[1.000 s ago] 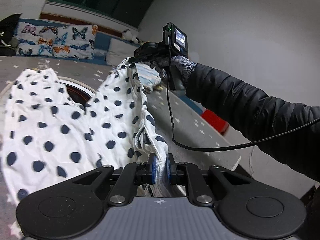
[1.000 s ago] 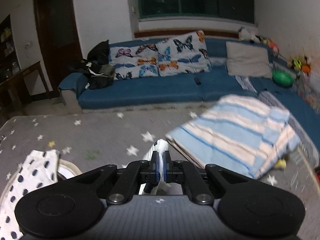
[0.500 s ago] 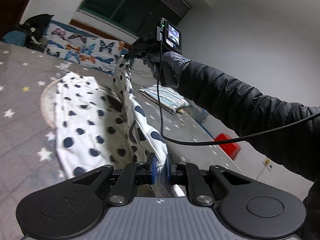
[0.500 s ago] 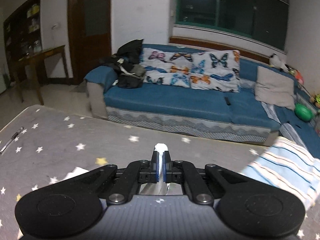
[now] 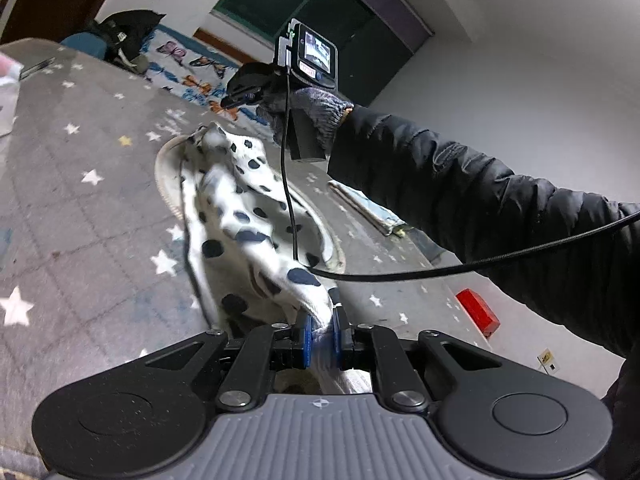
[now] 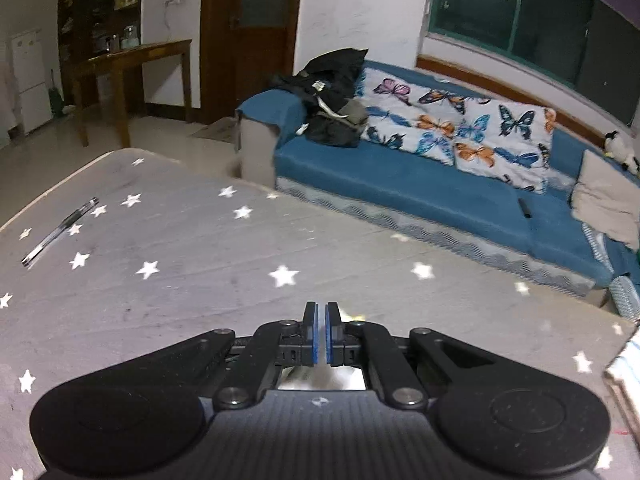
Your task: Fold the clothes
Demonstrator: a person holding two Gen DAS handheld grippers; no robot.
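Observation:
A white garment with dark blue dots (image 5: 244, 216) lies folded along the grey star-print table (image 5: 80, 216). My left gripper (image 5: 320, 330) is shut on its near end, cloth pinched between the blue pads. My right gripper (image 5: 236, 100) hovers above the garment's far end, apart from it. In the right wrist view the right gripper (image 6: 320, 334) has its blue pads nearly together with nothing between them; a bit of white cloth shows below it.
A folded blue-striped cloth (image 5: 368, 208) lies at the table's right side, its edge also in the right wrist view (image 6: 624, 364). A pen (image 6: 60, 232) lies at the table's left. A blue sofa (image 6: 420, 176) with butterfly cushions stands beyond the table. A red box (image 5: 478, 312) sits on the floor.
The right gripper has let go of the garment's far corner, which dropped onto the table, and has risen clear. The left gripper keeps its hold and has swung lower to the left.

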